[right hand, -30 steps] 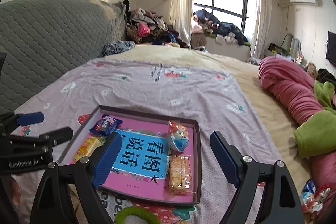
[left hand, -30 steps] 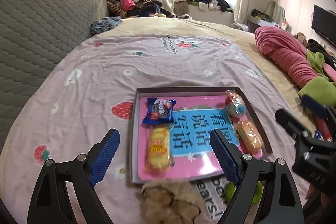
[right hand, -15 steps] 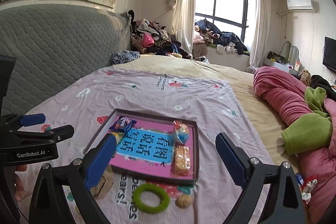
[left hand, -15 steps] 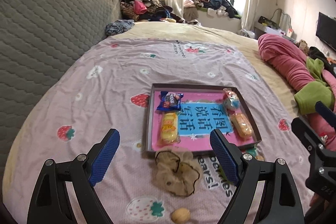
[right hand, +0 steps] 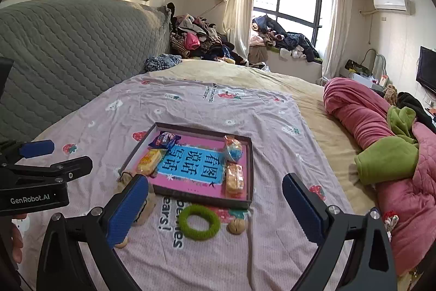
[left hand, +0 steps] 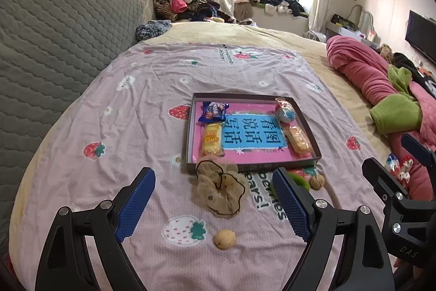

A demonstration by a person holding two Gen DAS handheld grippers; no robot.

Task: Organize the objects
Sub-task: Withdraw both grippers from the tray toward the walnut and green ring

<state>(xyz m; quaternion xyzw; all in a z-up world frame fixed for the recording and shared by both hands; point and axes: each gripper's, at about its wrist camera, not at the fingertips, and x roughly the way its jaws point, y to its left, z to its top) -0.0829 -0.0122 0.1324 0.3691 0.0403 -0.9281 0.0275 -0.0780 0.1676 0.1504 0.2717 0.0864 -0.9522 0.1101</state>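
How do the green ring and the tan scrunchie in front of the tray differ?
The green ring is a bright, firm-looking, even circle; the tan scrunchie is dull, ruffled and floppy with a dark trim line. The scrunchie lies nearer the tray's left corner, the ring nearer its middle. Both lie loose on the bedsheet, outside the tray.

Daylight floods in from the window point(right hand: 288, 7) ahead of me, blown out white; the room is bright, sharp, and bowed with black corners.

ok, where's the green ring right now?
In the right wrist view the green ring lies on the bedsheet just in front of the tray's near edge, with a walnut beside it on the right.
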